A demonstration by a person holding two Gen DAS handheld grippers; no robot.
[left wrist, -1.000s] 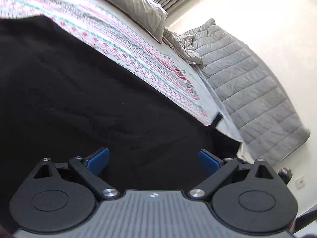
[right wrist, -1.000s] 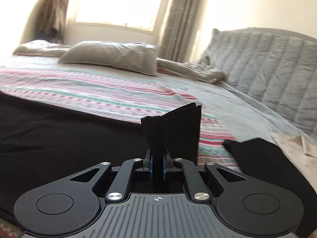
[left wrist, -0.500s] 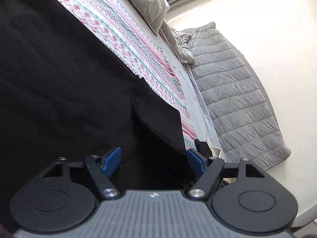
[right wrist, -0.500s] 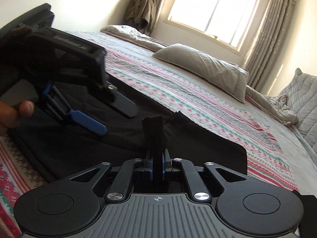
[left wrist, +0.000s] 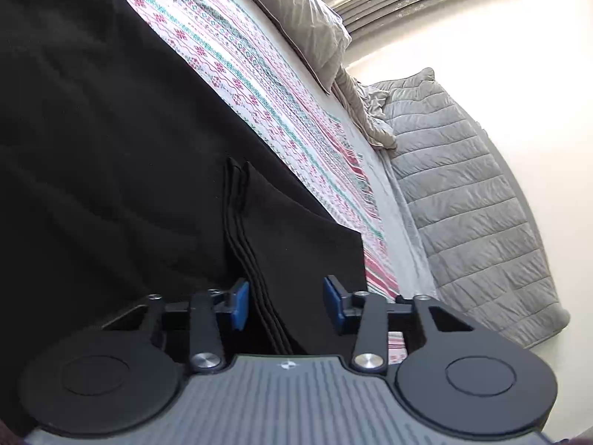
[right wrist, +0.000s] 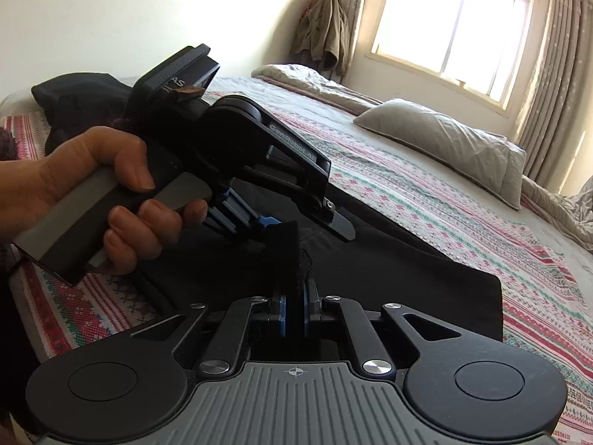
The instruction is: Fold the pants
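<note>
The right gripper (right wrist: 292,313) is clamped on a bunched fold of the black pants (right wrist: 389,270), which stands up between its blue pads (right wrist: 282,315). Just beyond it, in the right wrist view, the left gripper (right wrist: 274,222) is seen, held by a hand (right wrist: 100,200) wrapped round its grey grip, its blue fingertip almost at the raised fold. In the left wrist view the left gripper (left wrist: 285,307) has its jaws partly apart; they have just been closing, and the layered edge of the pants (left wrist: 255,259) is seen between the blue pads (left wrist: 241,306) without being pressed by them. The rest of the pants is spread flat on the patterned bedspread (right wrist: 463,218), which is striped in pink, green and white. Farther off, a grey pillow (right wrist: 437,141) and a crumpled sheet (right wrist: 311,79) are laid on the bed, and a quilted grey headboard (left wrist: 463,204) is seen at its end. At the back, a bright window (right wrist: 452,26) is flanked by curtains (right wrist: 556,66), and a garment (right wrist: 322,33) is hung beside it.
</note>
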